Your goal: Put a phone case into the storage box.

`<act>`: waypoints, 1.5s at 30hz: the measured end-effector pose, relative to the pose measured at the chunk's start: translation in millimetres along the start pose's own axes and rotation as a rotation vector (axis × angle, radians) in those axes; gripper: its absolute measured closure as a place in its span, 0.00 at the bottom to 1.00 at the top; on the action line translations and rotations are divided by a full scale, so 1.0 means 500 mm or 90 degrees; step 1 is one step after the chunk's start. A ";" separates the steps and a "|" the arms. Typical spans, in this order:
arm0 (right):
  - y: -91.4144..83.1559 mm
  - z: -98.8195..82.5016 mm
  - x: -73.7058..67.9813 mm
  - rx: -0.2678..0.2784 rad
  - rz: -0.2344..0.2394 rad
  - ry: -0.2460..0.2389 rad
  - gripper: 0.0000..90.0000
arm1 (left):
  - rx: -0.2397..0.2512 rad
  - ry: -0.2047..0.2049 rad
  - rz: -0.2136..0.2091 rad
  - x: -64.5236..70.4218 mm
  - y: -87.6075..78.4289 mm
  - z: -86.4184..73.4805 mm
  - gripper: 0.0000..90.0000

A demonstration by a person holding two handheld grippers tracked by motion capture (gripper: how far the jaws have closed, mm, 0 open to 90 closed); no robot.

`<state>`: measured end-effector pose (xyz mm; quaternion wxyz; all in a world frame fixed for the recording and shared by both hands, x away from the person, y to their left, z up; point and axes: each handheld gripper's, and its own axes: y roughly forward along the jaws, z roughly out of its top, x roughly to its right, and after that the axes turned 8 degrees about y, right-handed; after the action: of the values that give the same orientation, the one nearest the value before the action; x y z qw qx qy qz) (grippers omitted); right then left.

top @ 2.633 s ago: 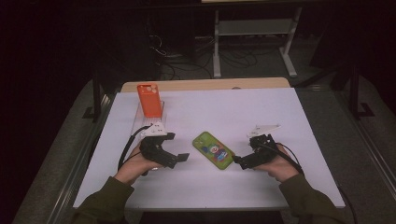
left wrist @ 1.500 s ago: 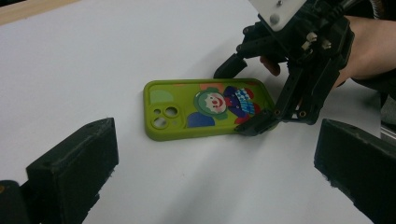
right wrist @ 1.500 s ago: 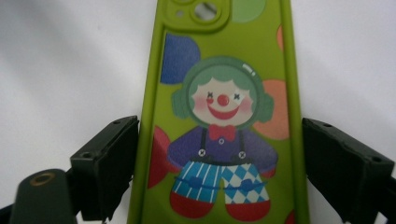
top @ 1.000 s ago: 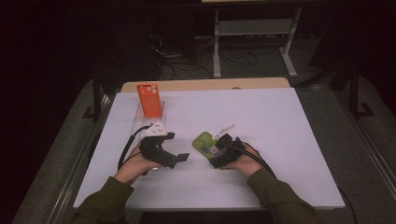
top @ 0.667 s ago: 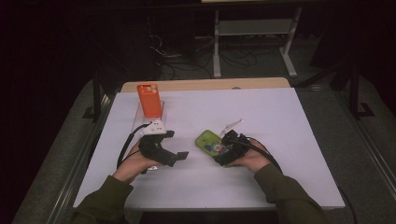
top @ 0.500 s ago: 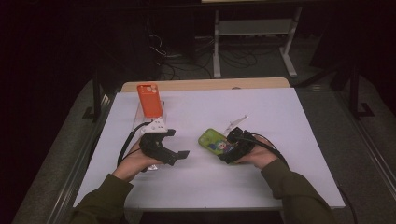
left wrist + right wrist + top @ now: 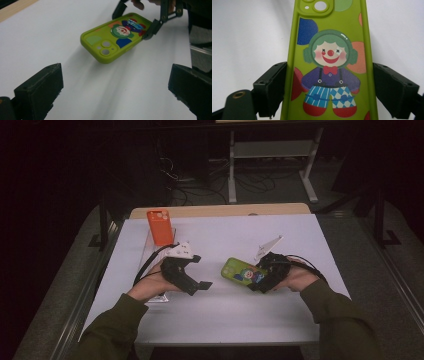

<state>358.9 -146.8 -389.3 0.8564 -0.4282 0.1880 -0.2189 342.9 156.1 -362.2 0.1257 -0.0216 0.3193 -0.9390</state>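
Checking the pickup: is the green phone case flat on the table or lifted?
Lifted: the case hangs tilted above its shadow, clamped across its sides by the right tongs.

Right gripper point(image 7: 256, 279) clamped green phone case point(image 7: 241, 271), lifted it off table, apparently; carried rightward.

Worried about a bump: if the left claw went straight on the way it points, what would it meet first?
Probably the green phone case, held off the table by the right claw; the left claw is open and depth is unclear.

Orange phone case point(image 7: 160, 226) upright on white table point(image 7: 225, 320)
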 end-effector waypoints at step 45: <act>0.001 0.085 -0.075 -0.040 0.129 -0.206 0.17 | -0.089 0.140 -0.163 0.015 0.110 0.041 0.13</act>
<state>349.3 -98.5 -360.6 0.8792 -0.4635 0.0969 -0.0539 350.6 100.0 -379.8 -0.0320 0.0319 0.3902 -0.9196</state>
